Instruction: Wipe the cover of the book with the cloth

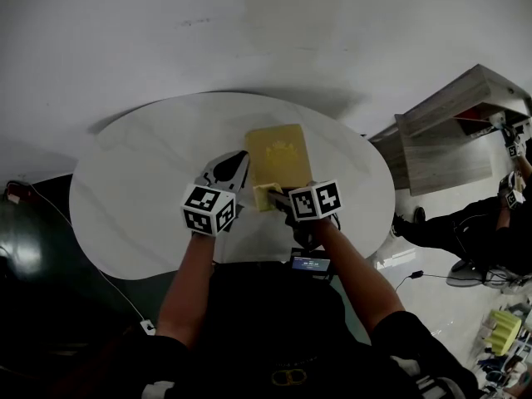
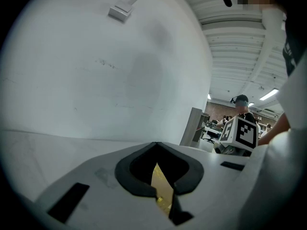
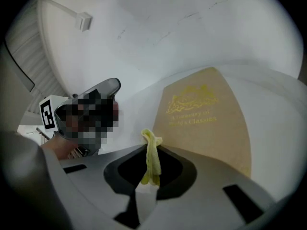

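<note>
Right gripper [image 3: 151,150] is clenched on the yellow cloth [image 3: 152,162], a thin fold standing up between its jaws, just short of the near edge of the book [image 3: 206,114]. The book lies flat mid-surface [image 1: 133,189], tan cover up. My left gripper [image 1: 238,163] sits just beside the book's left edge, jaws drawn together and seemingly empty. I judge the cloth soft and limp, so it needs pressing flat. The book looks stiff and may slide, so I would brace an edge.

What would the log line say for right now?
right gripper: shut on cloth | left gripper: shut, at book left edge | book: closed, flat on table
</note>
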Demonstrator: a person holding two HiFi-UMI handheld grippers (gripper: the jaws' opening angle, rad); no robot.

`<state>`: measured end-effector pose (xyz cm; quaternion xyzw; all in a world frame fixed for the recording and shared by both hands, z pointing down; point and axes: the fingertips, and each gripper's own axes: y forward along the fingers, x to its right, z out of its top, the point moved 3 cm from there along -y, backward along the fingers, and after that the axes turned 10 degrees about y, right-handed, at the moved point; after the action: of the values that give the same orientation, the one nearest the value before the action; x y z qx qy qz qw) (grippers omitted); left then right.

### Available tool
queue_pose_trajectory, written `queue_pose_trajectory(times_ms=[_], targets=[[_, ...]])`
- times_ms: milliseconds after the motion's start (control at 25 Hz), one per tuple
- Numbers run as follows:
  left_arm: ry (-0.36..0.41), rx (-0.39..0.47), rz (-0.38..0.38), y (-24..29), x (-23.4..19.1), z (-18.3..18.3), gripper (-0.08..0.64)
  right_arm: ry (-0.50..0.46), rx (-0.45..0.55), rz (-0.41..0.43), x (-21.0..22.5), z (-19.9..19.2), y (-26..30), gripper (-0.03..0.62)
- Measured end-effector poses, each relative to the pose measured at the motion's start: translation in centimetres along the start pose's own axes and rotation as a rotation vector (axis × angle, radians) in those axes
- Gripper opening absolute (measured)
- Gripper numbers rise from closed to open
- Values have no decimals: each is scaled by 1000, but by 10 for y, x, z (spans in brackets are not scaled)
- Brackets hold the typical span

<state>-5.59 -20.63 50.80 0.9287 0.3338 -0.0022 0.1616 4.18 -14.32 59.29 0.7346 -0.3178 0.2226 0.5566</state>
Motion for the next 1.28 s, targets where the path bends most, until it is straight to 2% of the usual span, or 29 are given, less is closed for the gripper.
queue_pose_trajectory(times_ms=[1280], targets=[[9,-7,-22,5,9,0,9,105,136,-106,66,8,-65,87]])
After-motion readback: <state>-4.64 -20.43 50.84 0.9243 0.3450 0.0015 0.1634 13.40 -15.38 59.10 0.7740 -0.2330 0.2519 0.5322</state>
